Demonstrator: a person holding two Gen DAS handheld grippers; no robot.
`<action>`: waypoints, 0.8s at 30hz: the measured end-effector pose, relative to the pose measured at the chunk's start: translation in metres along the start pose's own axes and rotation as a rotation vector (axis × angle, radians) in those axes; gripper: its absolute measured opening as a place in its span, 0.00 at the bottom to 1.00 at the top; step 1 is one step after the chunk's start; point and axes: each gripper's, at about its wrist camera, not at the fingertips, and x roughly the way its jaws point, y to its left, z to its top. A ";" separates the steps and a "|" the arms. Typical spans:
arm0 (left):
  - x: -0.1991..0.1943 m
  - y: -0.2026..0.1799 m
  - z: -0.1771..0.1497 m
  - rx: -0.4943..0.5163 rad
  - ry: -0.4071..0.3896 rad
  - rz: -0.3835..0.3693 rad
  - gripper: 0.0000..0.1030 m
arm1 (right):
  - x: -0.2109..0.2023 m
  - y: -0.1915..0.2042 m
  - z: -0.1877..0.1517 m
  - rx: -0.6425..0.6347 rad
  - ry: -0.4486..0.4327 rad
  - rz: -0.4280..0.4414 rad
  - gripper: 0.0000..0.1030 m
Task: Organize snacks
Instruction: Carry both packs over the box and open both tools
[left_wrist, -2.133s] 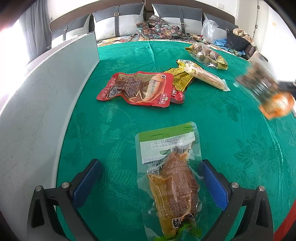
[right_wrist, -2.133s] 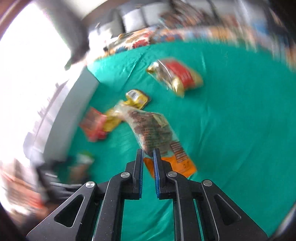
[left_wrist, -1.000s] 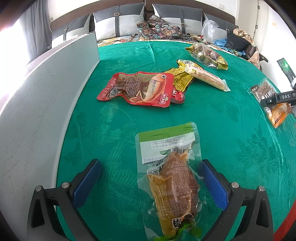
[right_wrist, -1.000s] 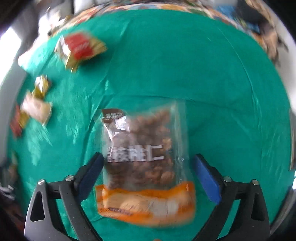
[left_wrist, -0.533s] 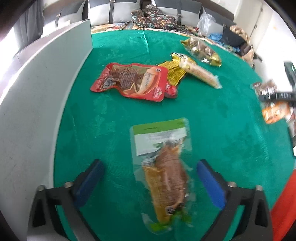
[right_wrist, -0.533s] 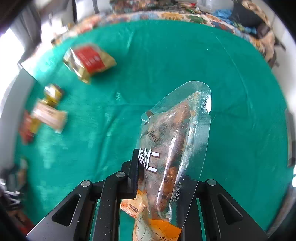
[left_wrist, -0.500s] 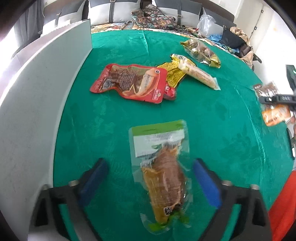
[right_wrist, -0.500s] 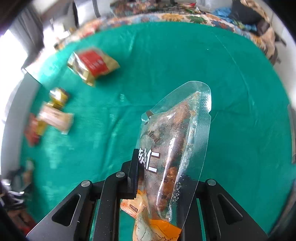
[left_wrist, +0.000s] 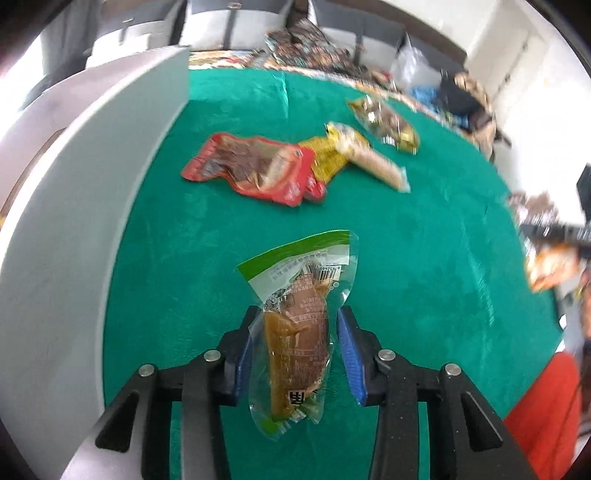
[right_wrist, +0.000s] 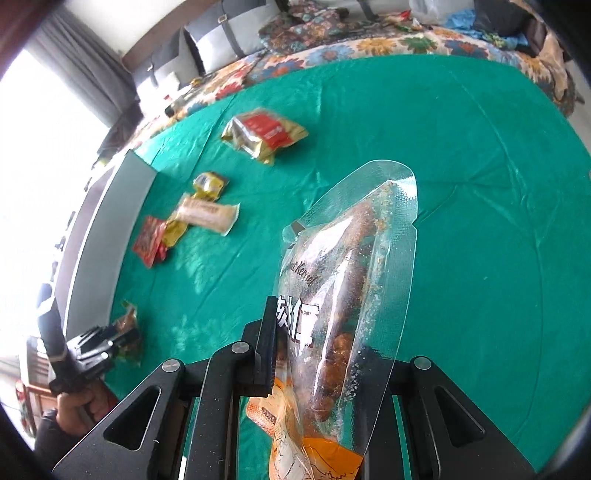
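left gripper (left_wrist: 297, 354) jaws closing on green-topped pouch (left_wrist: 297, 325), long axis up-frame | right gripper (right_wrist: 325, 354) jaws clamped on walnut bag (right_wrist: 343, 295) | white bin wall (left_wrist: 85, 206) frame-left

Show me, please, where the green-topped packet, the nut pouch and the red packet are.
green-topped packet (left_wrist: 295, 332): left wrist view, on its brown contents.
nut pouch (right_wrist: 340, 295): right wrist view, on its clear middle.
red packet (left_wrist: 251, 166): left wrist view, on its printed front.

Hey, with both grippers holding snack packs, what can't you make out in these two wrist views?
- Left wrist view: motion blur smears the print on the red pack; the nut bag at the right edge is a smear.
- Left wrist view: whether the closing left gripper grips the green-topped pack.
- Right wrist view: the nut bag hides the right gripper far finger.
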 end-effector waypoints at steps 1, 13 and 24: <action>-0.004 0.003 0.002 -0.019 -0.011 -0.014 0.32 | 0.000 0.003 -0.002 -0.012 0.004 -0.003 0.17; -0.071 0.032 0.013 -0.197 -0.179 -0.166 0.32 | -0.004 0.076 0.005 -0.093 -0.016 0.091 0.17; -0.193 0.178 0.026 -0.310 -0.309 0.173 0.36 | 0.012 0.326 0.034 -0.354 0.020 0.432 0.18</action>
